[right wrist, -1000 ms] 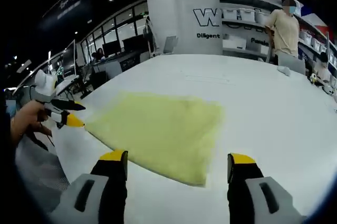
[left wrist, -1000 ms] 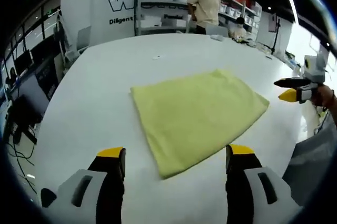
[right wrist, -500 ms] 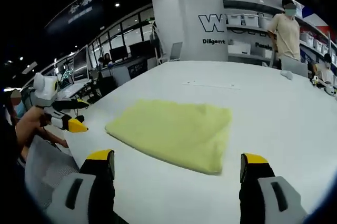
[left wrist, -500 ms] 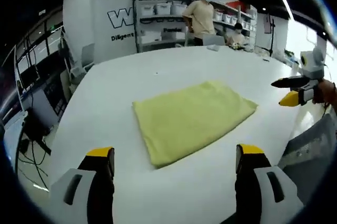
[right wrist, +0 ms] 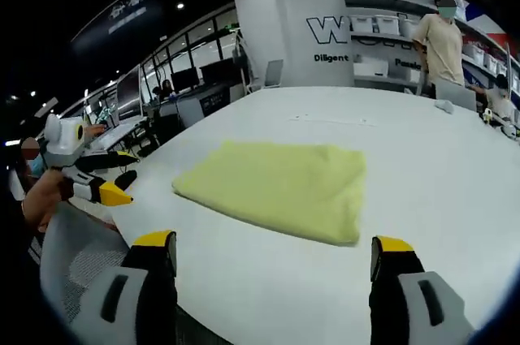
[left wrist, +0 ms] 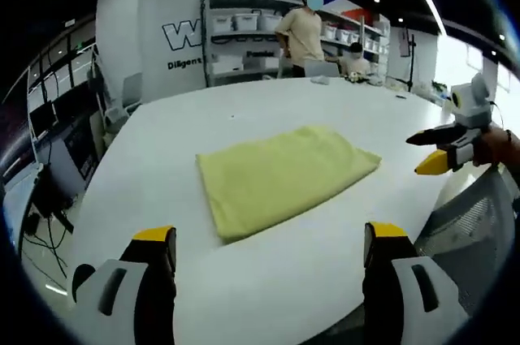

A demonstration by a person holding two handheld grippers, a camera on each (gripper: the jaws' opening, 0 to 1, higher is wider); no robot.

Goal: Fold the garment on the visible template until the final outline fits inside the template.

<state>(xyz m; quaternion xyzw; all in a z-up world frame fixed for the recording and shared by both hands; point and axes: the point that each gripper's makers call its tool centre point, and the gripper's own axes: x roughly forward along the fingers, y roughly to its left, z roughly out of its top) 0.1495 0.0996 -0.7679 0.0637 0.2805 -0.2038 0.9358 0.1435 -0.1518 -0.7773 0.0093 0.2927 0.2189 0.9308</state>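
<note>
Both grippers have drawn back; garment (left wrist: 280, 176) lies folded, template indiscernible

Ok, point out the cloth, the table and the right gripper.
cloth (left wrist: 280, 176), left gripper view, middle of its top.
table (left wrist: 162, 142), left gripper view, bare white surface.
right gripper (left wrist: 429, 150), left gripper view, between its fingertips.

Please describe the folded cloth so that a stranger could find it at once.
Start from the big white table. Near its middle lies the folded cloth, flat and roughly rectangular. It is pale yellow, the only soft coloured thing on the white surface.
</note>
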